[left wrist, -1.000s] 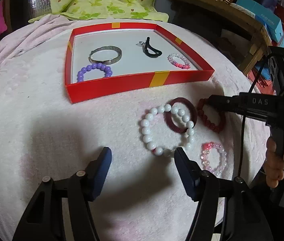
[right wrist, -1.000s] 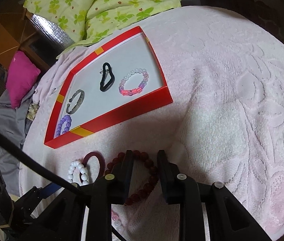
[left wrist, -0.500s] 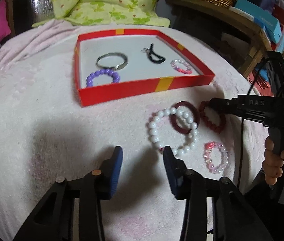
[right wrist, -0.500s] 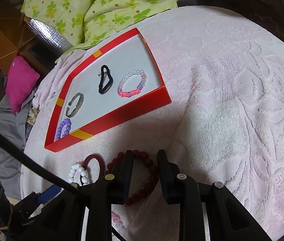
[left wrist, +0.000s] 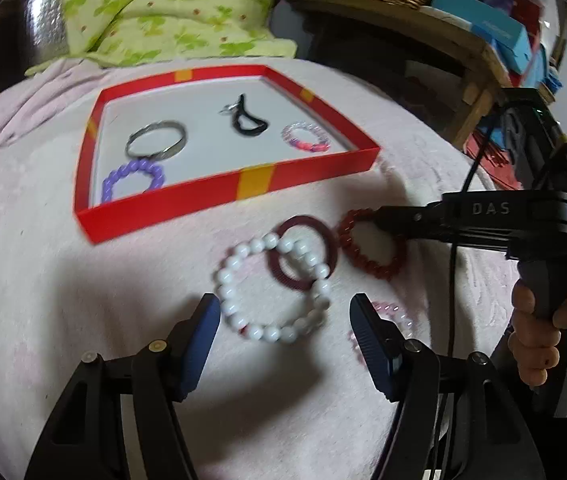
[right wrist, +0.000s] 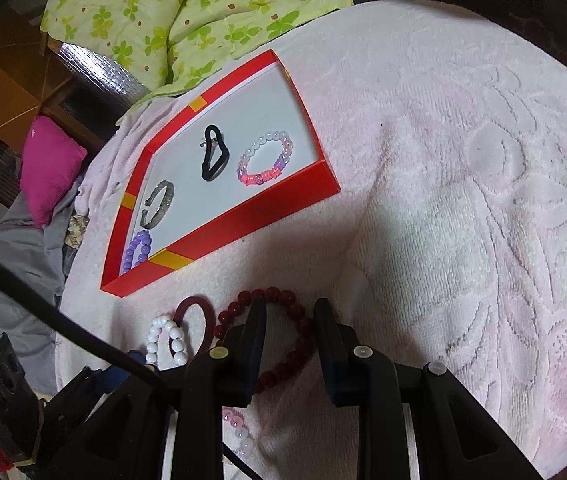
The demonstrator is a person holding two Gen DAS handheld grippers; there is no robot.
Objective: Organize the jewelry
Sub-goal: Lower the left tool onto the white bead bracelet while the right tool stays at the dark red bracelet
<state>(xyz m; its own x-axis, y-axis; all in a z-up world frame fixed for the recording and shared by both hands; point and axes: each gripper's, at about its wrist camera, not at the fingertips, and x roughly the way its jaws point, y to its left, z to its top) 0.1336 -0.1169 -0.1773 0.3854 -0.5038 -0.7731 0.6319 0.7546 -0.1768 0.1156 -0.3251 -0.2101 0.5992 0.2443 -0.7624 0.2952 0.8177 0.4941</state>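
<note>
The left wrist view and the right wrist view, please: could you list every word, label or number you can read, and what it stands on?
"DAS": pale letters on the black body of the right gripper, seen in the left wrist view.
Print on the blue boxes on the wooden shelf: too small and blurred to read.
Right wrist view: no readable text.

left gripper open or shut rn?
Open. In the left wrist view the left gripper has its blue fingers spread wide, either side of the white bead bracelet on the pink blanket, not touching it.
</note>
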